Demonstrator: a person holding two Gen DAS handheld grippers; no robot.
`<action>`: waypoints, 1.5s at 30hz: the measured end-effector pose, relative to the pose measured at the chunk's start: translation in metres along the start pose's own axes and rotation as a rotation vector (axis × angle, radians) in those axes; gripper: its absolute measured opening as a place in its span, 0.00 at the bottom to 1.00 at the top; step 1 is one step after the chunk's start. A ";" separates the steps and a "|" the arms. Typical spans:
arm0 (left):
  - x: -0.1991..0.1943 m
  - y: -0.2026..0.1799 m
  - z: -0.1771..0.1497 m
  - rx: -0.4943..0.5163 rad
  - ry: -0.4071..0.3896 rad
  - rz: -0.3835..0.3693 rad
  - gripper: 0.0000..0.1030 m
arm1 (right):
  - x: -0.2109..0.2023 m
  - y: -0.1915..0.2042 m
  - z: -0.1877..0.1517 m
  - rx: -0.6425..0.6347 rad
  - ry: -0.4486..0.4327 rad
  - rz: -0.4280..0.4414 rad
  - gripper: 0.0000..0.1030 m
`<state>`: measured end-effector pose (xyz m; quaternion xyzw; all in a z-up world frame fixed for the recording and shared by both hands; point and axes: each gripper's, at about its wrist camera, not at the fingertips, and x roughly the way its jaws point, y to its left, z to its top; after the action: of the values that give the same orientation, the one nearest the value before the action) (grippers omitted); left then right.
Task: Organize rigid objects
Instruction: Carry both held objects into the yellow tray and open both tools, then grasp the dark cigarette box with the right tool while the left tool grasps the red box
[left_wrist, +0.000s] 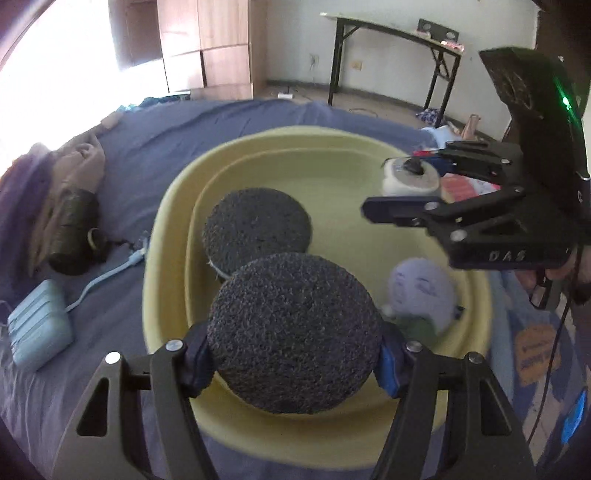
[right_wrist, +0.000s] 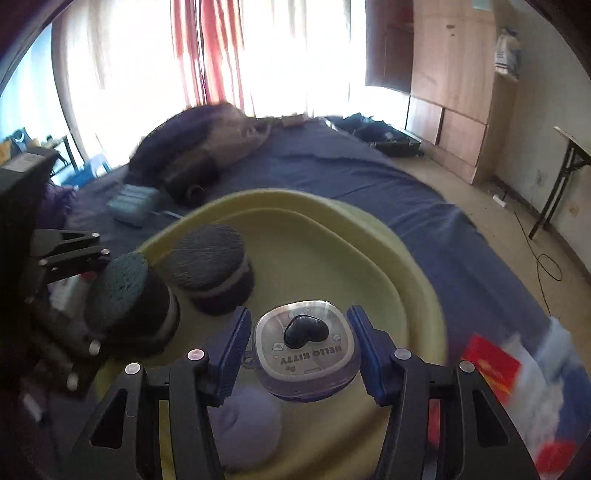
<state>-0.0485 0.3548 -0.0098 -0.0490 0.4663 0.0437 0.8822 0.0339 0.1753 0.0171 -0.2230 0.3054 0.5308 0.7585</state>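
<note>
Blurred: lilac plush toy (right_wrist: 247, 430) in yellow oval tub (left_wrist: 177, 206) | left gripper (left_wrist: 293, 363) clamps dark round scrub pad (left_wrist: 295, 339) | right gripper (right_wrist: 301, 352) clamps clear Hello Kitty case (right_wrist: 306, 350), 2 fingers flanking.

**Both grippers closed on loads**

The left gripper (left_wrist: 295, 363) has its 2 fingers pressed against the sides of a dark round pad (left_wrist: 295, 332), held just in front of its camera. The right gripper (right_wrist: 297, 354) clamps a small clear case (right_wrist: 306, 347) between its blue pads (right_wrist: 227, 354); in the left wrist view it reaches in from the right, level.
</note>
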 end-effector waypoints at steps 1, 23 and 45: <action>0.005 0.002 0.001 0.002 0.013 -0.002 0.67 | 0.011 -0.004 0.002 0.004 0.015 0.004 0.52; -0.014 -0.064 0.048 0.014 -0.091 -0.095 1.00 | -0.191 -0.081 -0.052 0.279 -0.252 -0.213 1.00; 0.115 -0.167 0.159 0.059 0.126 -0.097 1.00 | -0.295 -0.223 -0.306 0.718 -0.127 -0.668 1.00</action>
<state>0.1665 0.2130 -0.0083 -0.0481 0.5193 -0.0160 0.8531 0.1012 -0.2999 0.0084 -0.0007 0.3339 0.1324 0.9333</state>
